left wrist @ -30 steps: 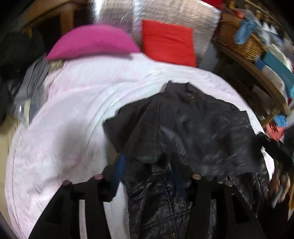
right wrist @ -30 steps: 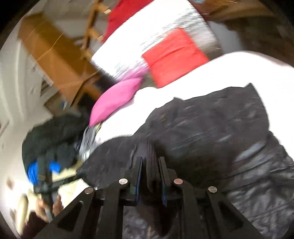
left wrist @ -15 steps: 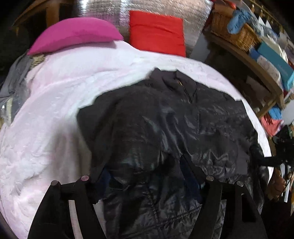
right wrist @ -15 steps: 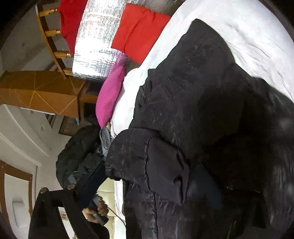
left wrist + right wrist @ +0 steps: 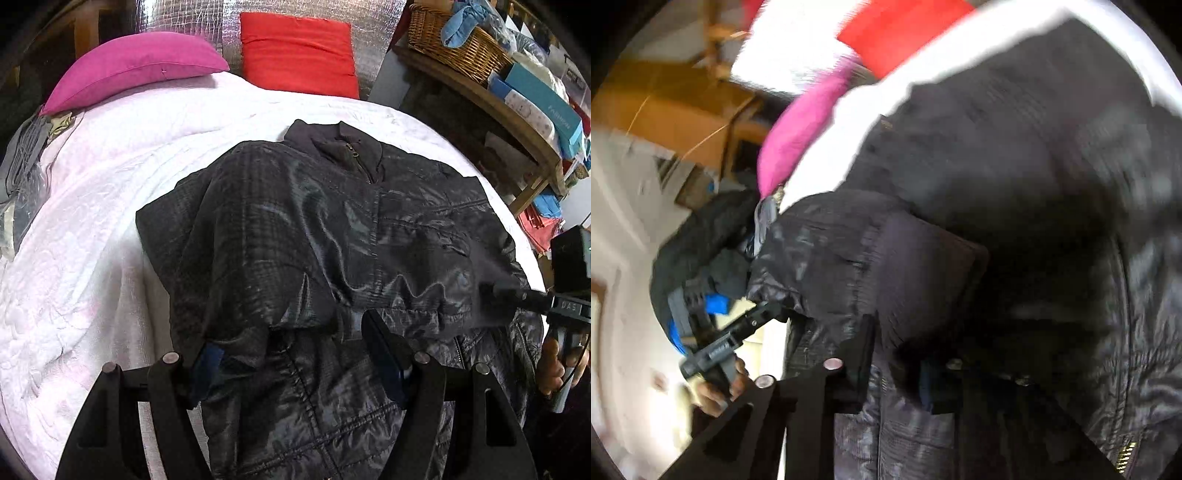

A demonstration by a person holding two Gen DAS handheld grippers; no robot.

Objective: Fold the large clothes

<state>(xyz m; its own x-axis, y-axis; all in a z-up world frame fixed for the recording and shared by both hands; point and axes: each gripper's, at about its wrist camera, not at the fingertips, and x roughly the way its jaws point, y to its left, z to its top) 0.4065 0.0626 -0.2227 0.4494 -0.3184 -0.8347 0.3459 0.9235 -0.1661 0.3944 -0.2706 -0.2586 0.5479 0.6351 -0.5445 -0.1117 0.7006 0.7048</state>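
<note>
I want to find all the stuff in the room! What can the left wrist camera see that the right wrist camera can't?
Only the left wrist view shows the wicker basket and teal box on the shelf, plus the jacket's collar zipper. Only the right wrist view, which is blurry, shows the wooden cabinet and a dark clothes pile. Both show the black jacket, white bedcover, pink pillow and red pillow.

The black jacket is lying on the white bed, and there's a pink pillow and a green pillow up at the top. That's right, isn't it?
Nearly. The second pillow is red, not green. The left wrist view shows the black jacket lying on the white bed, with a pink pillow and a red pillow at the top.
</note>
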